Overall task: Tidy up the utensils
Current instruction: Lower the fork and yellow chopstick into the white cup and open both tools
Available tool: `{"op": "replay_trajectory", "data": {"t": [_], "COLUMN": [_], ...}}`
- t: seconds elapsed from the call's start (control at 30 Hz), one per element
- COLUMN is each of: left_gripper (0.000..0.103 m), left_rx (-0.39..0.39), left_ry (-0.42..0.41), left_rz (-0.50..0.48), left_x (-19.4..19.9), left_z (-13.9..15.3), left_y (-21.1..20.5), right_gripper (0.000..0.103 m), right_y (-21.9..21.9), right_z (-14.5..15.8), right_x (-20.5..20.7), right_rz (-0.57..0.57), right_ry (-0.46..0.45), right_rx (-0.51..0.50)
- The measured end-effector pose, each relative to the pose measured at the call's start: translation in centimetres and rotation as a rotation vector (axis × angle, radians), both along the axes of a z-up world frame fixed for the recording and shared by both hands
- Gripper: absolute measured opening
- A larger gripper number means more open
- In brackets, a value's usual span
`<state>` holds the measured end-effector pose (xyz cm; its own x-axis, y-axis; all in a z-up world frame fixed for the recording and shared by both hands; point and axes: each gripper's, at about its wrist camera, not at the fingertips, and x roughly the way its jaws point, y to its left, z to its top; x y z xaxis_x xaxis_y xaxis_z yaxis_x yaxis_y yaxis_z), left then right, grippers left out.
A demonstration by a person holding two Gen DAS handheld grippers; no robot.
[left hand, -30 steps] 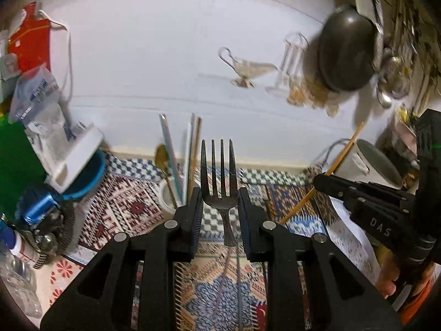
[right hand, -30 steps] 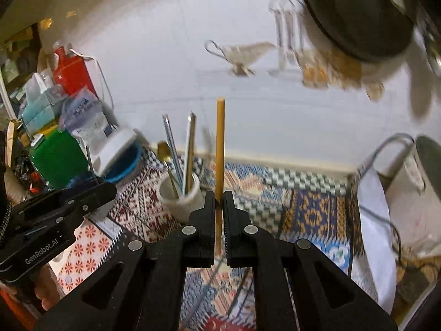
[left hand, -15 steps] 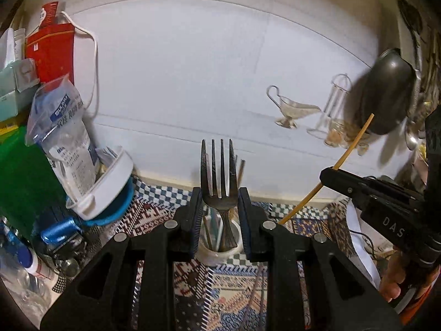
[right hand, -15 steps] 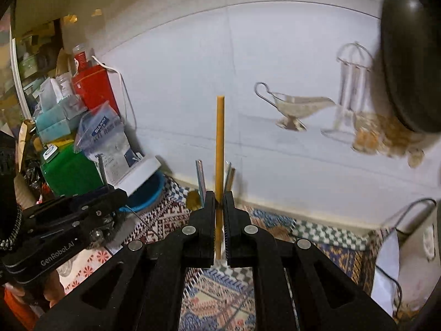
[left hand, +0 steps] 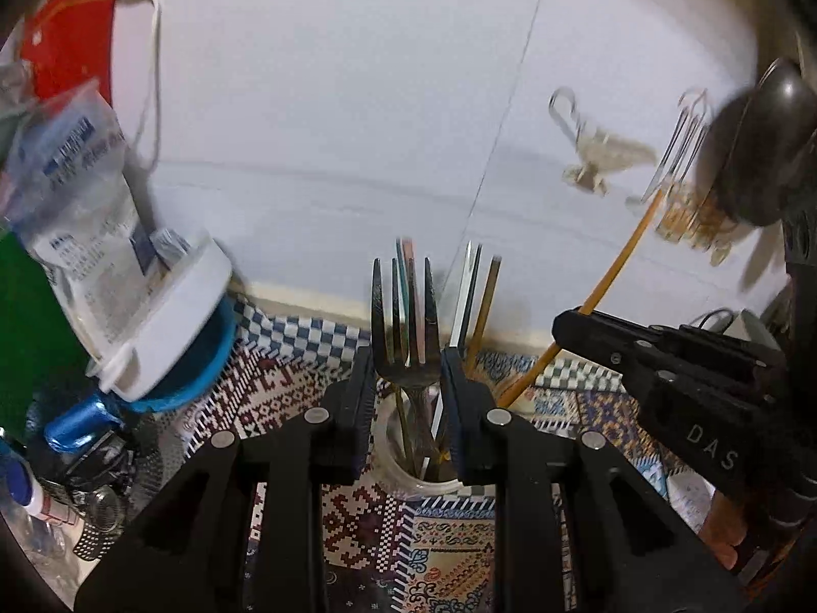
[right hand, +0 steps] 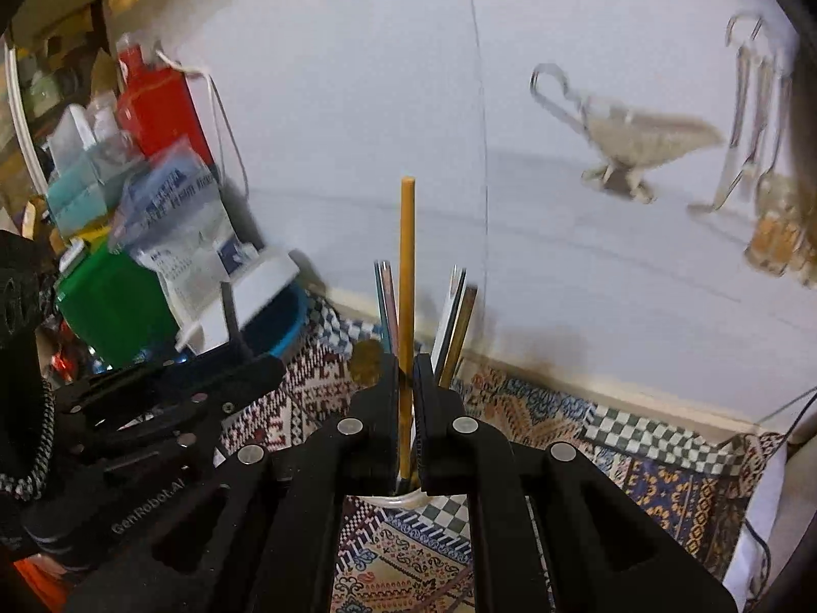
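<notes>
My left gripper (left hand: 406, 357) is shut on a dark metal fork (left hand: 403, 327), tines up, its handle reaching down into a white cup (left hand: 408, 480) directly below the jaws. The cup holds several upright utensils (left hand: 472, 296). My right gripper (right hand: 406, 362) is shut on a yellow wooden chopstick (right hand: 407, 265), held upright with its lower end at the cup's mouth (right hand: 403, 500). In the left wrist view the right gripper (left hand: 664, 357) and its chopstick (left hand: 613, 276) are at the right, next to the cup.
A patterned cloth (left hand: 306, 383) covers the counter. A blue container with a white lid and a bag (left hand: 153, 337) stand at left, by a green box (right hand: 112, 306) and red box (right hand: 158, 107). A white wall (left hand: 357, 102) runs behind, with a dark pan (left hand: 761, 148) at right.
Both grippers have come in over the cup and lowered. The fork handle and the chopstick's lower end now reach into the cup's mouth; the cup sits closer beneath the jaws.
</notes>
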<state>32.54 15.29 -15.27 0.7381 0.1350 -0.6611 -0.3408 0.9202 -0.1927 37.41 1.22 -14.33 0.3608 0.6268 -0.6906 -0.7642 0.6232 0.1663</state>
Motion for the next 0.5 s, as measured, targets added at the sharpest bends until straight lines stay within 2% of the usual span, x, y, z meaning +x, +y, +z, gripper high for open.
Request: {"op": "replay_trajectory", "data": {"t": [0.27, 0.5], "left_gripper": [0.024, 0.024], "left_rx": [-0.036, -0.060], "left_ry": [0.094, 0.141], "left_rz": [-0.006, -0.001], "left_x": [2.0, 2.7], "left_z": [-4.6, -6.5], "left_y": [0.5, 1.0], "right_gripper": [0.005, 0.005], "right_y": [1.1, 1.6], "right_z": [-3.3, -4.5], "right_x": [0.8, 1.1], "right_rz": [0.018, 0.023], "right_ry": [0.062, 0.091], "right_rx": [-0.076, -0.096]}}
